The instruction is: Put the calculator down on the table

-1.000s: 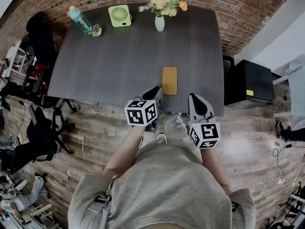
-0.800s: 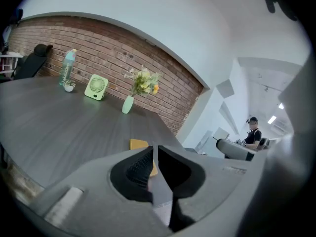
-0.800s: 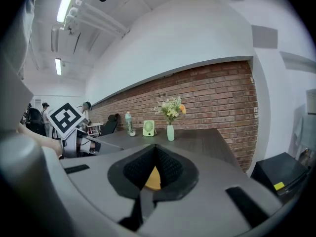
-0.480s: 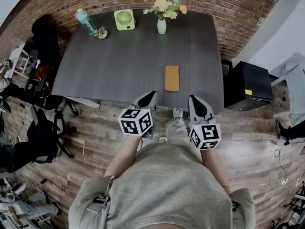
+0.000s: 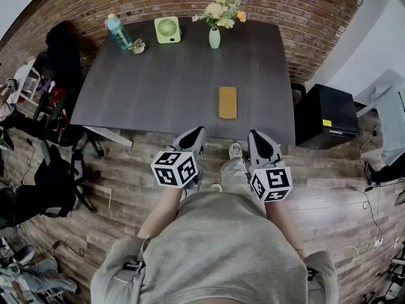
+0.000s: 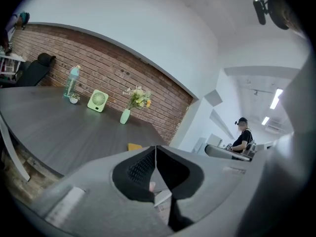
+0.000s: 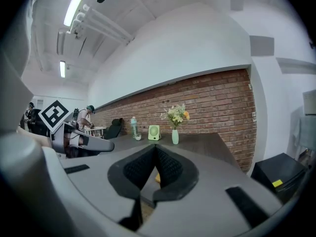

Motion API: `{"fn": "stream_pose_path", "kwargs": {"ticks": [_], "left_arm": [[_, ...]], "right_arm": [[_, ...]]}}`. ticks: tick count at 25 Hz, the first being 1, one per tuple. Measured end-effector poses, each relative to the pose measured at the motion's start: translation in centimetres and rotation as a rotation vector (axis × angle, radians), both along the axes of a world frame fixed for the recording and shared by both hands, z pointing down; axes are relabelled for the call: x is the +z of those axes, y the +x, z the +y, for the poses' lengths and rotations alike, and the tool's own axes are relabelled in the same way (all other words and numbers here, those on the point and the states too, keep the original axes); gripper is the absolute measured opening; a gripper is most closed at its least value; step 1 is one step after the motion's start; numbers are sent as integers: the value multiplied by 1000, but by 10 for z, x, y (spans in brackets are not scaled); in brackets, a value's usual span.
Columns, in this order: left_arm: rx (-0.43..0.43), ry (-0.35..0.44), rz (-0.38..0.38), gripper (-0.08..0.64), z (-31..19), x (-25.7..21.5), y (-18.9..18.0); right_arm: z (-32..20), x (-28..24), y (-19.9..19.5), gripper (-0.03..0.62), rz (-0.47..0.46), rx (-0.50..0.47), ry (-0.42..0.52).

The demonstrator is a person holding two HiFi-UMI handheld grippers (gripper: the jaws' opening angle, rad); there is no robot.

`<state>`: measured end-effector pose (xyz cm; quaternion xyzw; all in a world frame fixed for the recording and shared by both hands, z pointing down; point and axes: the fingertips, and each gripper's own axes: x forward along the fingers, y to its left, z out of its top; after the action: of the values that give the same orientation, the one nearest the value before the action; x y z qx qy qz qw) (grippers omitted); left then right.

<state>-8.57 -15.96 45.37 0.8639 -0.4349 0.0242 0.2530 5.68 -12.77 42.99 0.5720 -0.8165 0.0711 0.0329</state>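
The calculator (image 5: 228,102), a flat yellow-orange slab, lies on the dark table (image 5: 158,81) near its front edge, with nothing touching it. My left gripper (image 5: 197,132) hangs off the table's front edge, to the calculator's left and nearer to me, jaws shut and empty. My right gripper (image 5: 254,134) is level with it on the other side, also shut and empty. In the left gripper view the shut jaws (image 6: 156,150) point over the table, and the calculator (image 6: 134,146) shows just past them. In the right gripper view a sliver of the calculator (image 7: 156,177) peeks below the shut jaws (image 7: 156,151).
At the table's far edge stand a vase of flowers (image 5: 215,37), a green fan (image 5: 167,29), a teal bottle (image 5: 118,31) and a small pot (image 5: 138,45). A black cabinet (image 5: 326,119) sits to the right, office chairs (image 5: 57,189) to the left. A person (image 6: 243,137) stands far off.
Both grippers have drawn back from the table's edge toward me, the left one also sliding left, away from the calculator. The calculator has stayed where it lies.
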Motion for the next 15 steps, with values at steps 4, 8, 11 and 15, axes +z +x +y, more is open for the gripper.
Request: {"fn": "stream_pose_path", "kwargs": {"ticks": [4, 8, 11, 15], "left_arm": [[-9, 12, 3, 26, 5, -4, -4], [-12, 14, 0, 26, 7, -5, -4], [-10, 13, 1, 26, 6, -4, -2], [-1, 9, 4, 26, 3, -4, 0]], "right_arm": [[5, -1, -3, 3, 1, -2, 5], [6, -4, -3, 3, 30, -1, 17], [6, -5, -1, 2, 35, 5, 22], [3, -5, 0, 2, 38, 12, 21]]}}
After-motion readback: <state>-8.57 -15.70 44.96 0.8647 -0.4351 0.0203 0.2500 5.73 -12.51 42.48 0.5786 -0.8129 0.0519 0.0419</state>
